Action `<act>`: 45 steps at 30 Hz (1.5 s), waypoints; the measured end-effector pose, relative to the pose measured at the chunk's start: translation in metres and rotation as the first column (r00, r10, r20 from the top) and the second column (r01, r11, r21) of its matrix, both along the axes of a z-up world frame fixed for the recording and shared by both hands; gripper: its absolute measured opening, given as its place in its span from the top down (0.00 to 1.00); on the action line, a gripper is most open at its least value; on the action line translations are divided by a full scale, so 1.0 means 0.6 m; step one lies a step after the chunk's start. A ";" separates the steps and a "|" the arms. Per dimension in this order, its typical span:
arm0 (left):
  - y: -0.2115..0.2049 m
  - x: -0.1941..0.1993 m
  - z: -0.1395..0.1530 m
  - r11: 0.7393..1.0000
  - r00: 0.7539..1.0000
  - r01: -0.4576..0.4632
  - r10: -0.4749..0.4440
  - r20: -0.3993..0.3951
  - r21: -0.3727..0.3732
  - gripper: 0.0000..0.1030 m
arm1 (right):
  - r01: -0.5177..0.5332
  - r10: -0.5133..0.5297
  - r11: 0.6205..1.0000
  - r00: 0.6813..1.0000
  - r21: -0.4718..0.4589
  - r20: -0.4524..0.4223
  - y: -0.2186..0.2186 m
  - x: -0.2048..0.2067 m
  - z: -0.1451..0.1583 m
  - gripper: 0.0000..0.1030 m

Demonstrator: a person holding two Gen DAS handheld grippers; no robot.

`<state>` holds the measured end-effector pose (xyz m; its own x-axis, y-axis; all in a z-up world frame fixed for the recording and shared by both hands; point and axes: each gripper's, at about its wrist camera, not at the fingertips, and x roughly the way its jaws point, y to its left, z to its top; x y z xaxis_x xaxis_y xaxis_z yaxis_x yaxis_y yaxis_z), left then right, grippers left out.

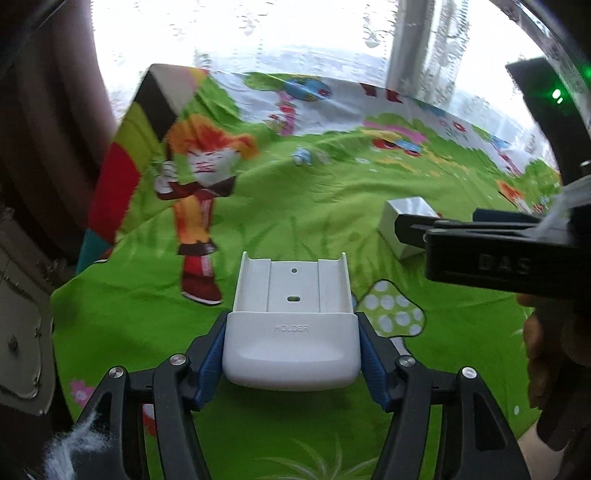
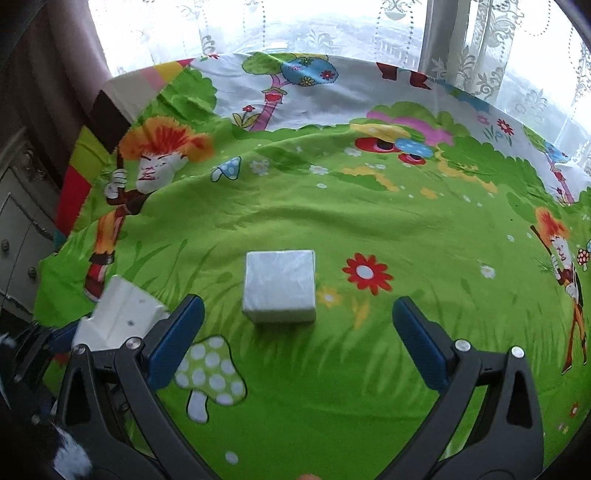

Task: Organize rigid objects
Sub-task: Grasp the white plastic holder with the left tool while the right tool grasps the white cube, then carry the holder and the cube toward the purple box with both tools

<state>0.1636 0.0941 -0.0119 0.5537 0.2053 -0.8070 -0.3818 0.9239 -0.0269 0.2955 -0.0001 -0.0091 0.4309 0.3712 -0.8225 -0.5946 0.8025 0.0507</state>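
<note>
My left gripper (image 1: 291,350) is shut on a white plastic holder (image 1: 291,325) marked HOLDER, held just above the green cartoon bedsheet (image 1: 295,206). The holder also shows at the left of the right wrist view (image 2: 122,317). A white box (image 2: 280,285) lies on the sheet, centred just ahead of my right gripper (image 2: 295,339), which is open and empty, its blue pads (image 2: 175,339) wide apart. In the left wrist view the box (image 1: 402,225) lies at right, partly hidden by the right gripper (image 1: 480,243).
The sheet (image 2: 369,221) covers a bed below a lace-curtained window (image 2: 295,26). A pale cabinet with knobs (image 2: 18,236) stands at the left edge. A dark device with a green light (image 1: 550,110) is at upper right.
</note>
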 end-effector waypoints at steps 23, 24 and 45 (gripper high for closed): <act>-0.037 -0.023 0.029 1.000 0.999 0.000 0.000 0.051 -0.006 0.38 | 0.048 -0.044 0.998 0.992 -0.035 0.119 -0.052 -0.054 0.017 0.53; -0.041 -0.025 0.032 1.000 0.998 0.003 -0.002 0.055 -0.008 0.38 | 0.057 -0.053 0.998 0.991 -0.030 0.119 -0.063 -0.061 0.021 0.53; -0.155 -0.082 0.064 0.997 0.992 0.065 -0.061 0.110 -0.033 0.38 | 0.160 -0.163 0.986 0.978 0.036 0.127 -0.230 -0.178 0.070 0.53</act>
